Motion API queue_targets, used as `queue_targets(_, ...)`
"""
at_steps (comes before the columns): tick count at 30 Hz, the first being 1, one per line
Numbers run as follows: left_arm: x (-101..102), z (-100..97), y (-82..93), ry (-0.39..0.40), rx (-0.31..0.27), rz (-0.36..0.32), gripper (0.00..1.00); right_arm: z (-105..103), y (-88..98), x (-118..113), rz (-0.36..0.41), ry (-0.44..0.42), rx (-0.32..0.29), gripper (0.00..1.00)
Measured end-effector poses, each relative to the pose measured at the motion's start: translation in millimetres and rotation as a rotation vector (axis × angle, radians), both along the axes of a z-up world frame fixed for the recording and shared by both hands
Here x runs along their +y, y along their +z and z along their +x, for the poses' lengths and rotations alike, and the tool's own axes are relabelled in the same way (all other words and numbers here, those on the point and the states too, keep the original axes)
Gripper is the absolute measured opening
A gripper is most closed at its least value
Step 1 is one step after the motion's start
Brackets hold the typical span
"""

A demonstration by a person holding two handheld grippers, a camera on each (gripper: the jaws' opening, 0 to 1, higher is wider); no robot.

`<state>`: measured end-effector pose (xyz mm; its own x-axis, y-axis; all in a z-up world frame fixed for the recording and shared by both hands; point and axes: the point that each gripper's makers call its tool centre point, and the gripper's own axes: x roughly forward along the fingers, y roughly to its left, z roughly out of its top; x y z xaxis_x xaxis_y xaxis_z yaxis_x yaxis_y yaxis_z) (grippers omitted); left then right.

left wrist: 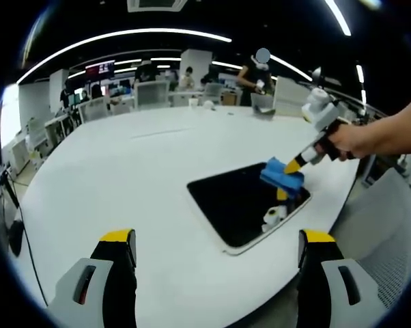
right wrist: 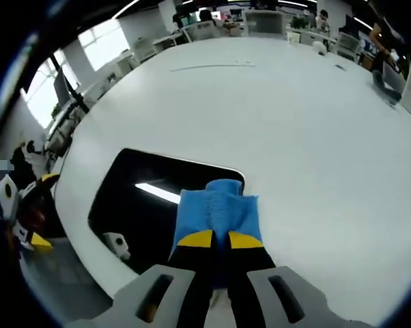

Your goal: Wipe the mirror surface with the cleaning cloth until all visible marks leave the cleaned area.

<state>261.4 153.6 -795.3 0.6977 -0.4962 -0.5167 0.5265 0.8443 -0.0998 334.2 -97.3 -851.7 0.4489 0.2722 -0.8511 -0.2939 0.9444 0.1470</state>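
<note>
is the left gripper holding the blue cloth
No, the left gripper stands open and empty over the table; the right gripper pinches the cloth.

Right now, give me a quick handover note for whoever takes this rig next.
Right gripper: shut on the blue cleaning cloth, pressing it onto the mirror near one edge.
Left gripper: open, holding nothing, hovering above the white table short of the mirror.
Mirror lies flat on the table, close to its edge.
Done: cloth grasped and on the glass.
Left: wipe the rest of the surface. Whether marks remain cannot be told from these views; the bright shapes on the glass look like reflections.
</note>
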Motion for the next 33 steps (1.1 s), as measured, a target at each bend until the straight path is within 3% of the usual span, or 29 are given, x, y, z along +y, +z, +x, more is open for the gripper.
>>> queue_targets(33, -1, -0.9, 0.0, -0.003, 0.002, -0.002, 0.99, -35, -0.4, -1, 0.007, -0.038, 0.026, 0.01)
